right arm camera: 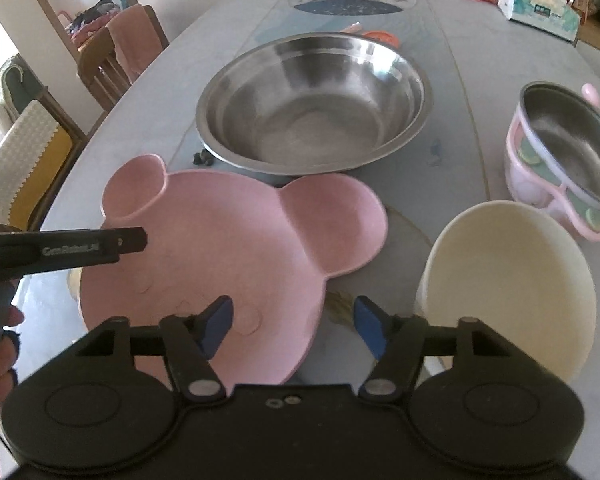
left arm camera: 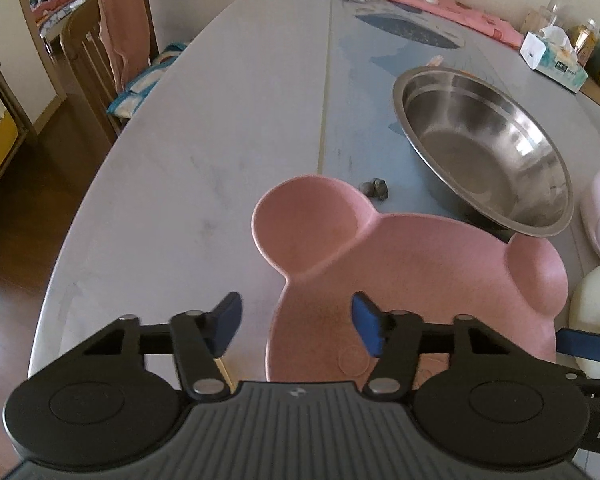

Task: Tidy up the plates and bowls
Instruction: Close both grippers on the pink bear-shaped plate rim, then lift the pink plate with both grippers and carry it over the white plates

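From my left wrist camera, the left gripper [left arm camera: 296,324] has its blue-padded jaws parted about halfway, straddling the near left rim of the pink bear-shaped plastic plate with two round ears [left arm camera: 412,280]; I cannot see either pad pressing on it. The right gripper [right arm camera: 294,328] is likewise half spread, with the plate's near right edge [right arm camera: 220,264] between the pads, one pad over the plate and the other over the bare grey tabletop [right arm camera: 452,80]; no pinch is visible there either. The plate lies flat on the table close to me, its ears toward the large stainless steel basin [right arm camera: 312,104] just behind it. Right of the plate stands a cream round bowl [right arm camera: 508,280], and beyond that a small steel-lined pink bowl with handles [right arm camera: 564,160]. A hand [right arm camera: 0,352] grips the left gripper's handle at the right camera's left edge.
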Demonstrator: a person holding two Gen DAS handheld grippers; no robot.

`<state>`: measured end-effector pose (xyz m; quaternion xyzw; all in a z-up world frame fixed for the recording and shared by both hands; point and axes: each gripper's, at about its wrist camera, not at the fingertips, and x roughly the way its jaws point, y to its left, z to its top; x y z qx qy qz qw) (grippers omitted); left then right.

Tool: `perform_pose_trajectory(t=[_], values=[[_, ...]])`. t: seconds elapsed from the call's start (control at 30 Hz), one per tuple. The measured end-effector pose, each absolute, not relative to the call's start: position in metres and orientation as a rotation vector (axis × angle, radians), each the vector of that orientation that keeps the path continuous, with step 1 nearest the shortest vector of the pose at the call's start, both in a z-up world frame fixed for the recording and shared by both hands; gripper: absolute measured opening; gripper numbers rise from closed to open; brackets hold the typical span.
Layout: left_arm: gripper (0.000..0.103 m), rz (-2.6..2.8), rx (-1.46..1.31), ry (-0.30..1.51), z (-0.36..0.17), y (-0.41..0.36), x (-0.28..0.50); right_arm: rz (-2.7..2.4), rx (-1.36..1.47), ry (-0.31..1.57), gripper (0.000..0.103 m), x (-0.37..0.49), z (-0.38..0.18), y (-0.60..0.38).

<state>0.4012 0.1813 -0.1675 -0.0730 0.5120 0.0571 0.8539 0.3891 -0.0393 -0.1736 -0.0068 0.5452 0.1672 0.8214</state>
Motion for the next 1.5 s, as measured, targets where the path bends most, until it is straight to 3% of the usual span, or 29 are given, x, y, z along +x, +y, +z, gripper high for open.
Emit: perform_pose_trajectory(t=[0.07,0.2,0.33,0.43,0.53,0.97,1.5], values=[[0.042,0.114,-0.158,1.087,-0.17,0.182,0.402,0.358,-0.009,1.167,0.054,0.389,-0.174,-0.04],[0.033,0.103,-0.155,1.083,-0.169,0.182,0.401,0.368,0.014,1.167,0.05,0.388,-0.172,-0.049],[0.03,0.099,-0.16,1.078,-0.169,0.182,0.401,0.372,0.005,1.169,0.036,0.388,-0.173,-0.052],[0.024,0.102,-0.179,1.07,-0.168,0.186,0.399,0.376,0.03,1.182,0.014,0.388,-0.174,-0.056],[0.019,0.1,-0.189,1.055,-0.165,0.19,0.396,0.366,0.011,1.169,0.009,0.385,-0.175,-0.055],[0.015,0.118,-0.211,1.047,-0.152,0.195,0.362,0.398,0.038,1.168,0.009,0.369,-0.158,-0.057],[0.015,0.134,-0.237,1.025,-0.103,0.201,0.265,0.478,0.037,1.155,0.008,0.298,-0.114,-0.054]])
